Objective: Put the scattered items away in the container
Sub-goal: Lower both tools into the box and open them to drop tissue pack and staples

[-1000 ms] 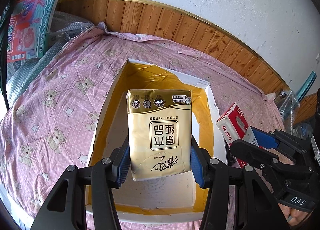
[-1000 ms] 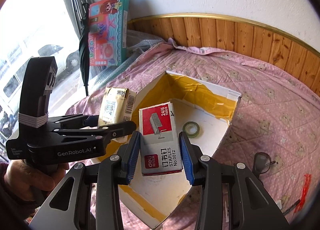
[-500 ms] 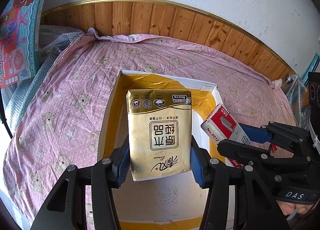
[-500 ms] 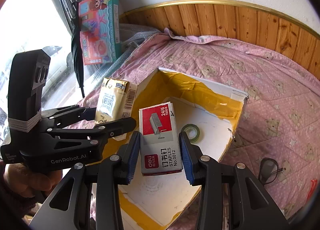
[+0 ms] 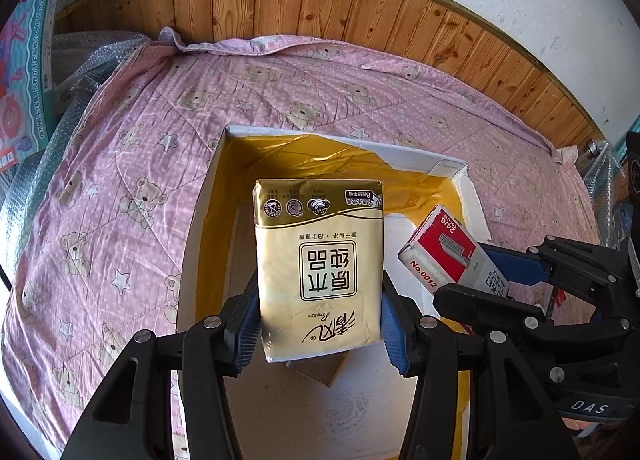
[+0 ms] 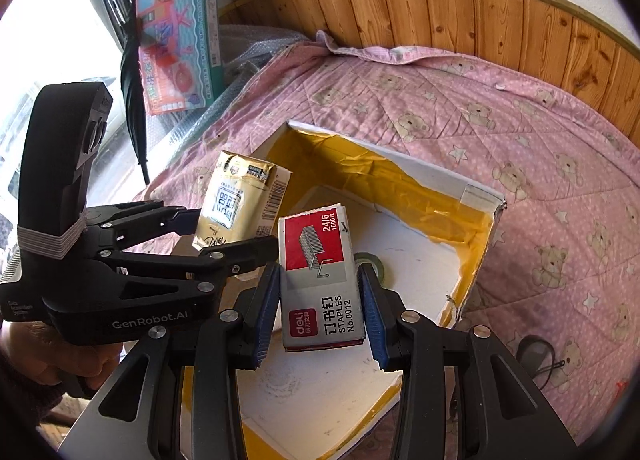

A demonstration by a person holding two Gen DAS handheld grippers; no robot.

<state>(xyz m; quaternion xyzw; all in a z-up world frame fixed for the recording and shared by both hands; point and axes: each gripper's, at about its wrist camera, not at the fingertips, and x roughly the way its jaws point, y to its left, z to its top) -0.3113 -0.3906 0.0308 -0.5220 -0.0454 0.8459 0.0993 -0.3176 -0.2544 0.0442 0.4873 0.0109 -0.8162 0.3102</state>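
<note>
The left gripper (image 5: 320,324) is clamped on a gold tissue pack (image 5: 320,260); its blue pads press both long sides near the lower end. The pack's long axis runs along the fingers, toward 12 o'clock in the left wrist view. It hangs over the open box (image 5: 200,240), which lies on the bed (image 5: 120,180), and does not appear to touch the floor of the box. The release point lies directly beneath the held pack, so the coming move is judged to be a lowering, not a sideways reach.

Box contents: a brown cardboard piece (image 5: 320,372) lies on the white floor just below the pack. In the right wrist view, a roll of green tape (image 6: 370,264) lies on the floor, partly hidden behind the staples box (image 6: 320,276). The inner walls are lined with yellow tape.

The right gripper (image 6: 320,300) is clamped on the staples box, pads on both long sides. Its long axis also runs along the fingers, toward 12 o'clock in the right wrist view. It hangs over the box interior, at 3 o'clock from the tissue pack, just beside it but apart.

Both grippers stand over the opening; neither is clearly nearer the floor. Risk: the two grippers sit close and could collide during release.

Outside the box, a dark object (image 6: 536,352) lies on the bed at 4 o'clock in the right wrist view; its identity cannot be determined.
</note>
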